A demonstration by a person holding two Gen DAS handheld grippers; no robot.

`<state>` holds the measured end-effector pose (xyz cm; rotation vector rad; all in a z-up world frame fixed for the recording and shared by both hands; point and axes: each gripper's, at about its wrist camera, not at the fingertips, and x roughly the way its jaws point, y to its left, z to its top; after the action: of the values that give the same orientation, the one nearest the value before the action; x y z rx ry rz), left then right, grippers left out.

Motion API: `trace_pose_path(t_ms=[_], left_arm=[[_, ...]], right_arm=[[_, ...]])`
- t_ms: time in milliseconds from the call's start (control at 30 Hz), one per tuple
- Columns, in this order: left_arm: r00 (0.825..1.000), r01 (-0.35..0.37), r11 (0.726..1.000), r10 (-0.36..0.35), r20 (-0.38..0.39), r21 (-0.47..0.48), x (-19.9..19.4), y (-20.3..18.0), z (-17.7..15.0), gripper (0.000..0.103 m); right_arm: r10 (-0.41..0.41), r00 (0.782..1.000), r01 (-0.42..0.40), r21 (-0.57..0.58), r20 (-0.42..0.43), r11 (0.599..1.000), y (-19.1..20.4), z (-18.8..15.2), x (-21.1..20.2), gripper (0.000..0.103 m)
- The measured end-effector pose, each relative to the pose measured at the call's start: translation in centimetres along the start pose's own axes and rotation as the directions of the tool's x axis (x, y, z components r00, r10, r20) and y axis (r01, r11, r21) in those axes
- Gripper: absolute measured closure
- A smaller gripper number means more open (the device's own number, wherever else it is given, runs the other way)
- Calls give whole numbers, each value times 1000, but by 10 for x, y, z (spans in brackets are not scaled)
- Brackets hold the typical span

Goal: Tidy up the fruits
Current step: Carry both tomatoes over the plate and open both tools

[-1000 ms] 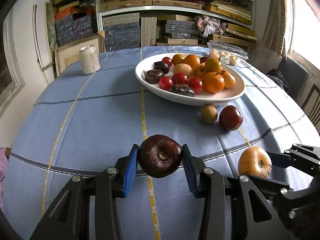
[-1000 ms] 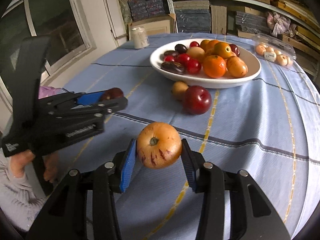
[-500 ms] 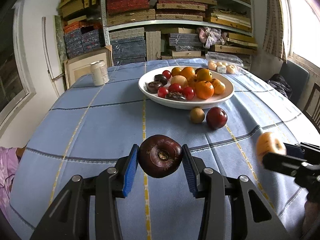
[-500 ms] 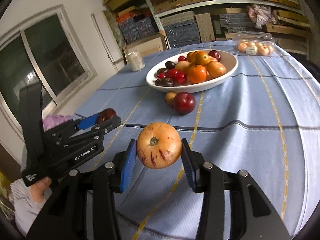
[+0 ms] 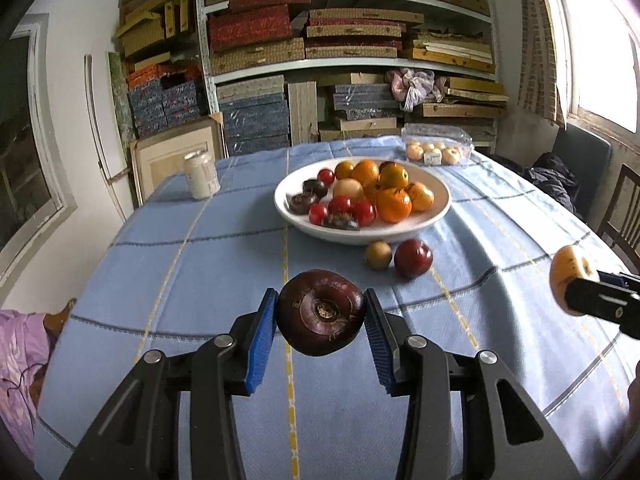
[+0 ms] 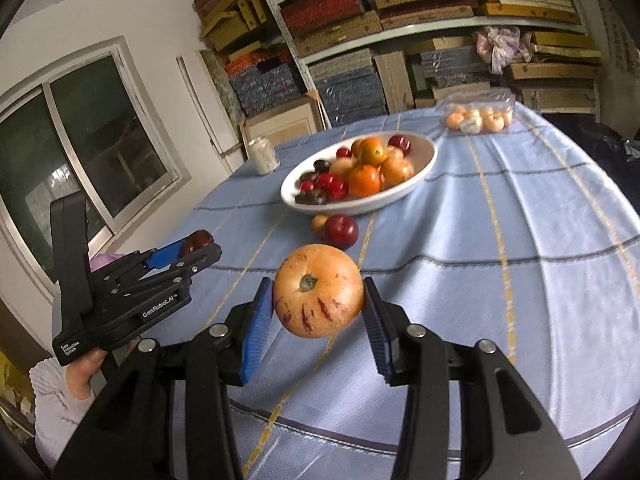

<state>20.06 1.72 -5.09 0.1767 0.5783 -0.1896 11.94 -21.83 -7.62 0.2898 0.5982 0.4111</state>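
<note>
Because the white bowl of fruit sits far across the table, I hold both loads aloft: my left gripper jaws clenched on a dark purple fruit, my right gripper jaws clamping a pale orange fruit, ready to carry over.

I see a dark maroon, flattened round fruit pinched between blue pads, stem scar facing me. A pale orange, red-streaked round fruit is likewise clamped above the cloth. A glossy red plum and small brown fruit lie touching, just beside the heaped white oval bowl.
</note>
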Motion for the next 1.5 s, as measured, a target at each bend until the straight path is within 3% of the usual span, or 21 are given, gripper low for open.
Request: trace_pose_path(t_ms=[233,433,600,800,1133,1400,1500], left_arm=[[1000,-11,1000,10,21,29,6,0,28,60],[999,-27,998,25,35,58,33,3,67,60],[998,-29,998,26,61,59,62,4,111,60],[998,-13,1000,12,59,28,104,8,147,60],[999,21,1000,-21,-39,-21,185,10,154,60],[992,39,999,-43,-121,-30,227,7,137,60],[989,46,998,-50,-139,-36,236,7,131,59]], right_arm=[[-19,997,20,-13,69,1000,-3,34,-21,60],[-44,991,50,-51,126,997,-3,88,-17,60],[-39,982,54,-77,185,996,-5,151,5,60],[-27,985,35,-45,169,998,-19,196,60,60],[-95,995,95,-4,-28,995,-57,194,182,60],[-127,985,127,-11,-115,992,-76,174,228,60],[-146,983,143,-35,-111,989,-78,171,231,60]])
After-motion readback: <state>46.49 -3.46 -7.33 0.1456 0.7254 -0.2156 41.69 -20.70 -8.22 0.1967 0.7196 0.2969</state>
